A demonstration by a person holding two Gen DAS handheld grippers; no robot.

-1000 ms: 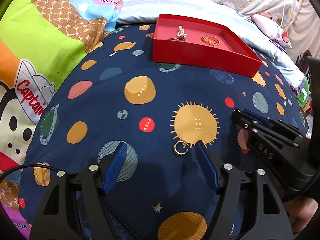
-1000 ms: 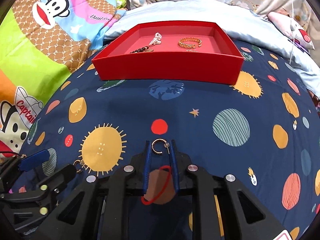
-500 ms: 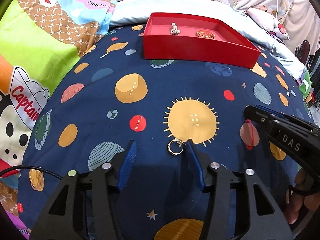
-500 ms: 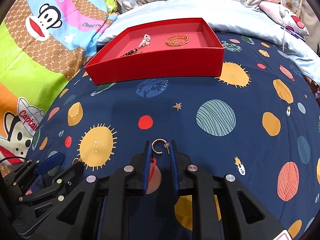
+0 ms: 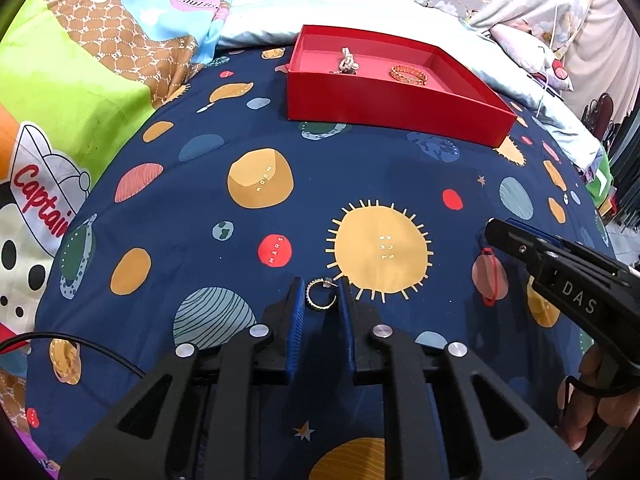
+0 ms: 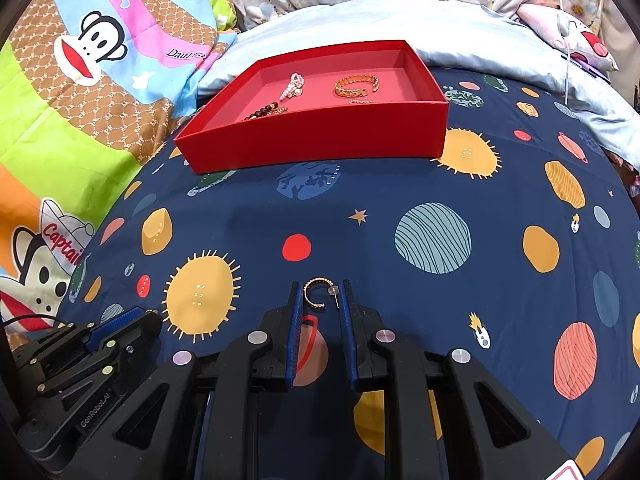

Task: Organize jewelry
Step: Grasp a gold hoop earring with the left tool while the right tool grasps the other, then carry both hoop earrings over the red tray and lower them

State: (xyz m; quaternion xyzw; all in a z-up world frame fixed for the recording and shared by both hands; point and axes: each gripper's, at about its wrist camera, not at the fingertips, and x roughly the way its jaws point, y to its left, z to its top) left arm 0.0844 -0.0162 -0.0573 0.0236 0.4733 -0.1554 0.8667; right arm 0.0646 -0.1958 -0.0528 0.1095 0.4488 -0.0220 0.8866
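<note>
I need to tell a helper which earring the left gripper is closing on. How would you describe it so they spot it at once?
Find the big yellow sun print on the navy planet bedspread, in front of the red tray. Just below the sun's lower-left rays, between the left gripper fingers, lies the gold hoop earring. It is an open C-shaped hoop, the only jewelry in that view outside the tray.

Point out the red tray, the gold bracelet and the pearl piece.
red tray (image 6: 320, 148), right wrist view, front wall.
gold bracelet (image 6: 354, 85), right wrist view, chain band.
pearl piece (image 6: 294, 86), right wrist view, middle.
</note>
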